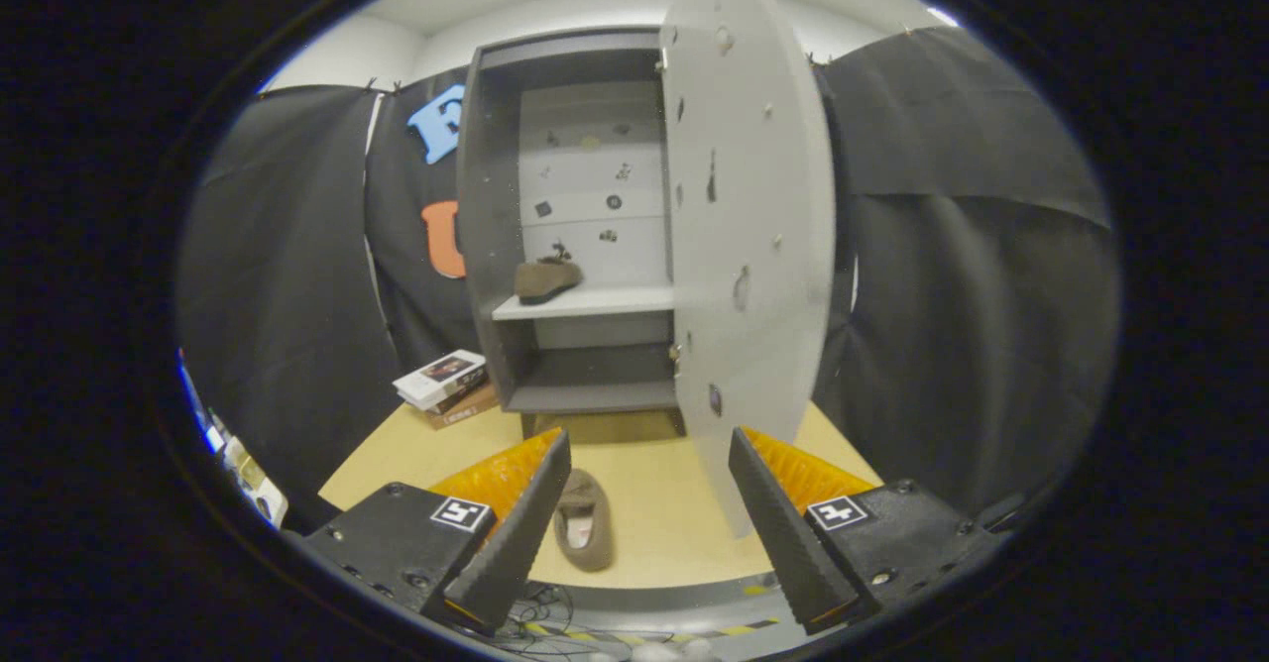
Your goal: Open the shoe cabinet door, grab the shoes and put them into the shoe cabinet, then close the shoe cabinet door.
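Beyond the fingers to the left, books (443, 382) lie by the shoe cabinet (488, 246); one shoe (545, 278) sits on its shelf. The gripper (646, 489) is spread wide, holding nothing; a second shoe (584, 521) lies between the fingers, seemingly on the table (654, 523). The open door (753, 216) stands ahead to the right.

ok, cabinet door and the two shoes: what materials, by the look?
Cabinet door: looks like painted or laminated board, matt light grey, flat, with drilled holes. Shoe on the shelf and shoe on the table: soft brown suede or fabric, dull nap; cannot tell which. Open tool is apart from all three.
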Demonstrator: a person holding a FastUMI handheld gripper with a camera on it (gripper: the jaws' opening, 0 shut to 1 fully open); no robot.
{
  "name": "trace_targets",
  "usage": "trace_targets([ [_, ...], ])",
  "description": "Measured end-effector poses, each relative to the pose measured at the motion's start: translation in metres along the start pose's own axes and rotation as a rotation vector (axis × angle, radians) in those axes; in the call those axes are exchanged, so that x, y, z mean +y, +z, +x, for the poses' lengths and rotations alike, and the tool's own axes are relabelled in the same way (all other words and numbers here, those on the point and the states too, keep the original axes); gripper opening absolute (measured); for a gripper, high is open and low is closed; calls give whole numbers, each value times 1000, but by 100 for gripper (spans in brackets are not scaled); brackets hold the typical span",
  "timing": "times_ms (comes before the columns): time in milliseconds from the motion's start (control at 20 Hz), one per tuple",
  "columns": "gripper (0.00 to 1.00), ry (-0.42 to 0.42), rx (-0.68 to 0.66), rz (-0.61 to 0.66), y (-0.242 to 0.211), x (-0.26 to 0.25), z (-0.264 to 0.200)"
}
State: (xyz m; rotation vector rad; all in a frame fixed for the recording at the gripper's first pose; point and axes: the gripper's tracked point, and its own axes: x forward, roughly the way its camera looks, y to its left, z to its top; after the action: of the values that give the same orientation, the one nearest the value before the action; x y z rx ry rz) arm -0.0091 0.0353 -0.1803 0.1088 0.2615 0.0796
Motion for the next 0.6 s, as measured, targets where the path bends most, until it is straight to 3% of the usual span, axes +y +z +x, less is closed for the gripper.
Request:
trace_targets([
  [600,100,153,289,8,-183,104,166],
])
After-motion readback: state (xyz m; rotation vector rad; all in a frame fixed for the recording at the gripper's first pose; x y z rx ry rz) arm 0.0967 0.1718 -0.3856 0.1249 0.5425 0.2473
